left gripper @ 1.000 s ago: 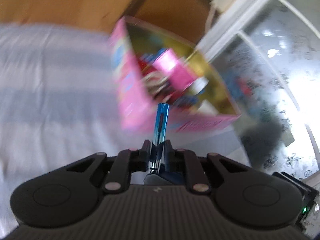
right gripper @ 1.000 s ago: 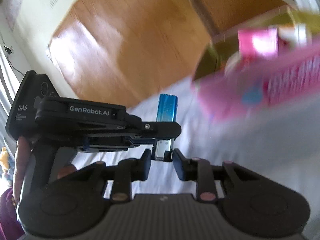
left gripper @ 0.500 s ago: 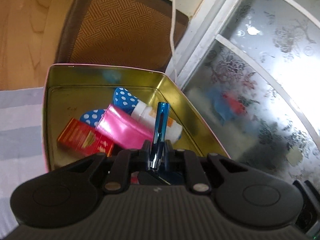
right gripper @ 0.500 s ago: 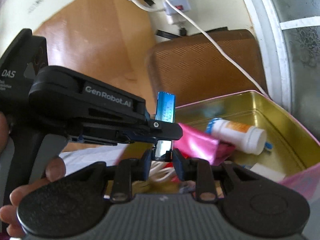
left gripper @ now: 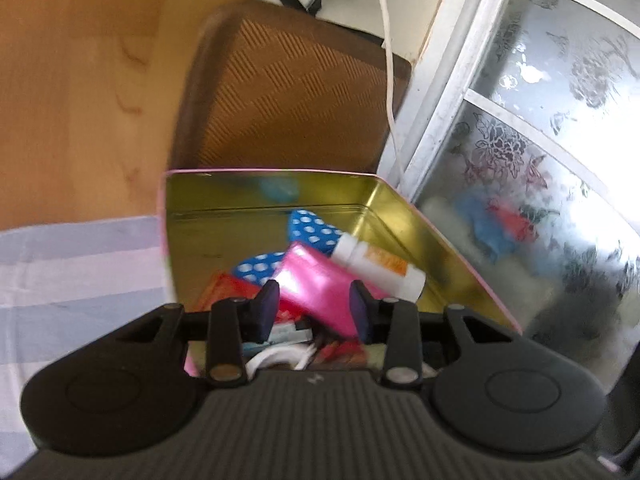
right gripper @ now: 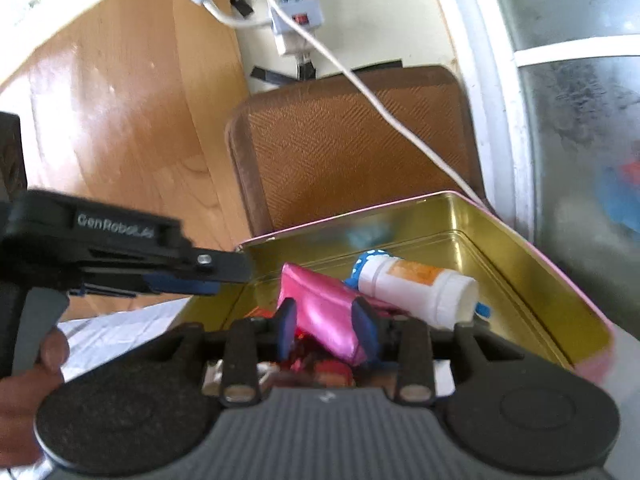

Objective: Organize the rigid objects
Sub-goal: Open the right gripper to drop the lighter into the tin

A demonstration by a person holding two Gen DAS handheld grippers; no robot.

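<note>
You hold both grippers over an open rectangular tin (left gripper: 404, 216) with pink outer walls and a gold interior, resting on a pale striped cloth (left gripper: 80, 264). The left gripper (left gripper: 314, 312) hovers above the tin's near end, its jaws opening with nothing pinched between them; the right gripper (right gripper: 328, 330) hangs beside it, jaws also opening and empty. Inside the tin lie a shiny pink pouch (left gripper: 316, 284), a white plastic bottle with an orange label (left gripper: 380, 266), a blue item with white dots (left gripper: 312, 228) and a red packet (left gripper: 228, 292), piled loosely and touching. The bottle looks light, stiff and smooth, so it may roll or slip; grasp it across the middle of its barrel. The pouch looks soft and slick, so pinch it near an edge. The left wrist view shows the striped cloth, the red packet and a white looped cord (left gripper: 276, 358) at the tin's near end. The right wrist view alone shows your left hand (right gripper: 24, 376) around the other gripper's handle, a white power strip (right gripper: 294, 20) on the wall, and the bottle's capped end, which points towards the tin's right wall.
</note>
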